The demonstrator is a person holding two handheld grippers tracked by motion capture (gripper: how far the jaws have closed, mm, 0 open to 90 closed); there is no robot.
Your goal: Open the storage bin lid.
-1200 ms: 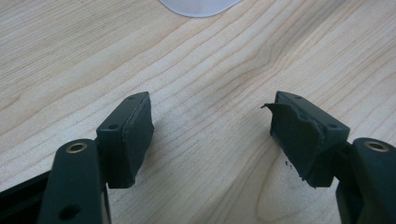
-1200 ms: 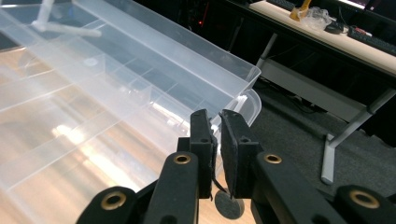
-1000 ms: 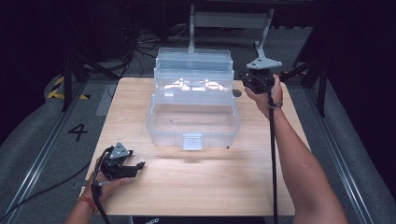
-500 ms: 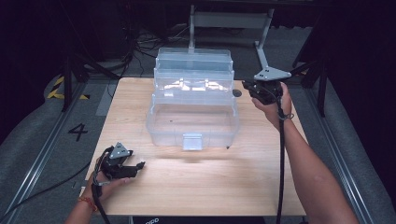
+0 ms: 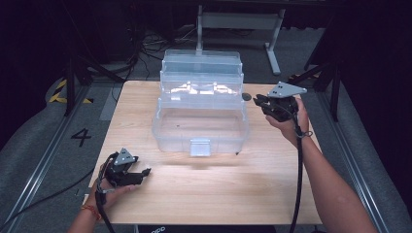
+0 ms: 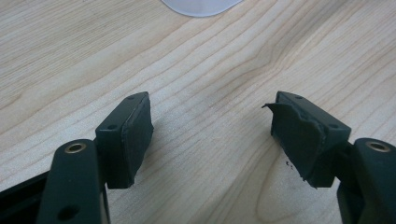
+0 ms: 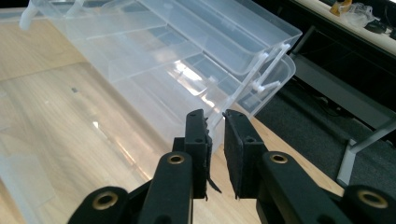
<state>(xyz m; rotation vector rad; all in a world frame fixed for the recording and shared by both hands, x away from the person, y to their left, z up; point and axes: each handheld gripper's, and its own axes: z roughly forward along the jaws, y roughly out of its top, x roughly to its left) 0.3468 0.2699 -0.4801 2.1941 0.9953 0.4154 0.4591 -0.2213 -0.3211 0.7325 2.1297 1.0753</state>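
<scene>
**Jaws: left apart, right nearly together beside box**

Left gripper is sitting low over the wooden surface near its front-left corner, jaws spread wide with nothing between them; left gripper view is showing bare wood grain between the pads. Right gripper is hovering just beside the right end of the clear plastic tiered box, jaws pointing at it. Right gripper view is showing the jaws almost together, a thin gap left, nothing clamped. Box is standing mid-surface toward the far edge, trays stepped open, latch facing the person. Small dark round object is lying between box and right gripper.
</scene>
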